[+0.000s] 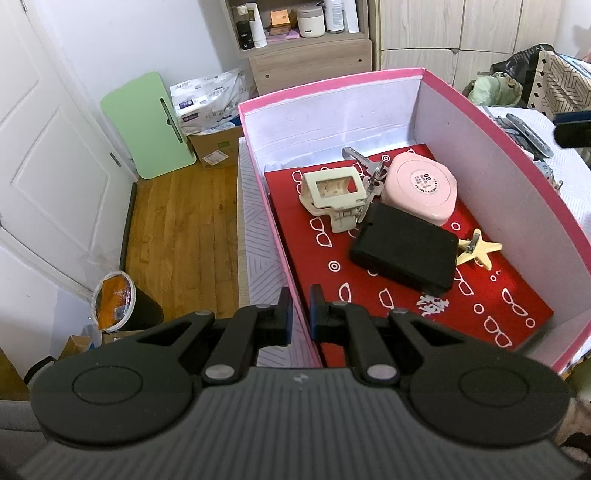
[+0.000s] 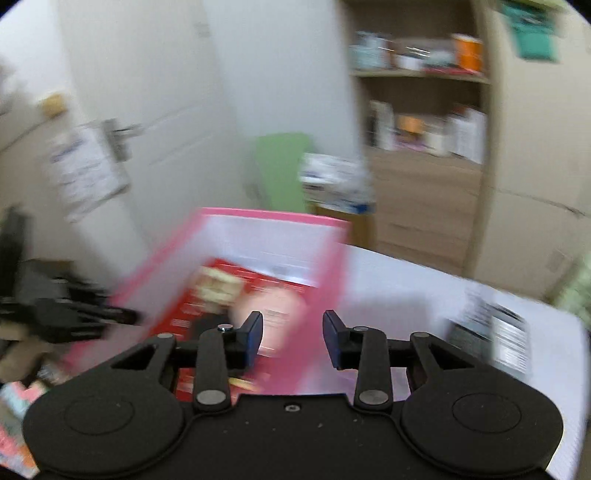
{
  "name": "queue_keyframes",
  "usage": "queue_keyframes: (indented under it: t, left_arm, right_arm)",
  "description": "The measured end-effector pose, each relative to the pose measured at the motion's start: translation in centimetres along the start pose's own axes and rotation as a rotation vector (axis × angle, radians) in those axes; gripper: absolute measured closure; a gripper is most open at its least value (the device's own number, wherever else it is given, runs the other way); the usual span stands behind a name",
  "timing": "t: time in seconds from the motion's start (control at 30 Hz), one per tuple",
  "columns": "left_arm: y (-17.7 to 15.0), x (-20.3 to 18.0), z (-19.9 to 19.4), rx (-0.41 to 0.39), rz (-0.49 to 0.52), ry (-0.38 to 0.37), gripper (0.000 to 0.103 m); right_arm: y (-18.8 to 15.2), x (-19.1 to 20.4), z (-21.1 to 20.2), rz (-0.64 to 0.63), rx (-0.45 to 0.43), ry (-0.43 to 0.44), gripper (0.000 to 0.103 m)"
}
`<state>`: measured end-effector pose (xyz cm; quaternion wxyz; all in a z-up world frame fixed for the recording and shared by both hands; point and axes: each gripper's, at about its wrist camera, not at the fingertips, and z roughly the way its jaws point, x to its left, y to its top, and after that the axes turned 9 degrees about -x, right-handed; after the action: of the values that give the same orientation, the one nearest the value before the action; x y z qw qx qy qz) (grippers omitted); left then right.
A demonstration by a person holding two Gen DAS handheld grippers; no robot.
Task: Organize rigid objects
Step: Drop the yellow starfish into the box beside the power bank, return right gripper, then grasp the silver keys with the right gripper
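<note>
A pink box (image 1: 373,75) with white inner walls stands on a white-covered surface, a red glasses-print sheet (image 1: 498,306) on its floor. On the sheet lie a cream claw clip (image 1: 332,192), keys (image 1: 365,166), a pink round case (image 1: 421,188), a black flat case (image 1: 402,251) and a cream starfish clip (image 1: 478,249). My left gripper (image 1: 301,306) is shut on the box's near left wall. The right wrist view is heavily blurred. My right gripper (image 2: 293,325) hangs open over the pink box's (image 2: 273,216) right wall, with nothing between its fingers.
A green board (image 1: 151,125), a cardboard box (image 1: 216,146) and a bin (image 1: 118,301) sit on the wooden floor left of the box. A shelf with bottles (image 1: 295,22) stands behind. Metal items (image 1: 528,133) and fabric lie right of the box.
</note>
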<state>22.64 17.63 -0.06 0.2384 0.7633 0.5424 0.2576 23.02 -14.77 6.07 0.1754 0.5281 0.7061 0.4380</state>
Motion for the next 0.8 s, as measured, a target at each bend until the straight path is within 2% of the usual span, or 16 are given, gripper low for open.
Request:
queue_keyframes:
  t: [0.1,0.3,0.37,0.4,0.5,0.63,0.67,0.7,0.8]
  left_arm:
    - [0.0,-0.1,0.0,0.000,0.003,0.003,0.096]
    - [-0.1,-0.1,0.0,0.001,0.004,0.005,0.096]
    - [-0.1,-0.1,0.0,0.001,0.006,0.006,0.096]
    - [-0.1,-0.2,0.0,0.001,0.009,0.008,0.096]
    - [-0.2,-0.3,-0.1,-0.001,0.021,0.019,0.096]
    - [-0.2,-0.5,-0.1,-0.002,0.024,0.023,0.096]
    - [-0.3,-0.5,0.0,-0.001,0.020,0.022,0.096]
    - [-0.2,-0.5,-0.1,-0.001,0.016,0.022,0.096]
    - [-0.2,-0.4,-0.1,-0.002,0.008,0.019,0.096]
  right_arm:
    - [-1.7,-4.8,0.1,0.095,0.048,-0.112,0.062]
    - [-6.0,-11.8,1.4,0.287,0.123,-0.229,0.061]
    - [-7.0,-12.5,1.9,0.291,0.137,-0.256,0.060]
    - [-7.5,-12.5,2.2,0.288,0.144,-0.261,0.054]
    - [-8.3,-12.1,3.1,0.292,0.152,-0.245,0.050]
    - [-8.8,-10.8,4.1,0.197,0.131,-0.278,0.045]
    - [-8.9,-10.3,4.5,0.162,0.126,-0.295,0.047]
    - [-8.9,-9.7,4.8,0.126,0.123,-0.315,0.065]
    - [-8.6,-9.1,4.0,0.099,0.104,-0.348,0.073]
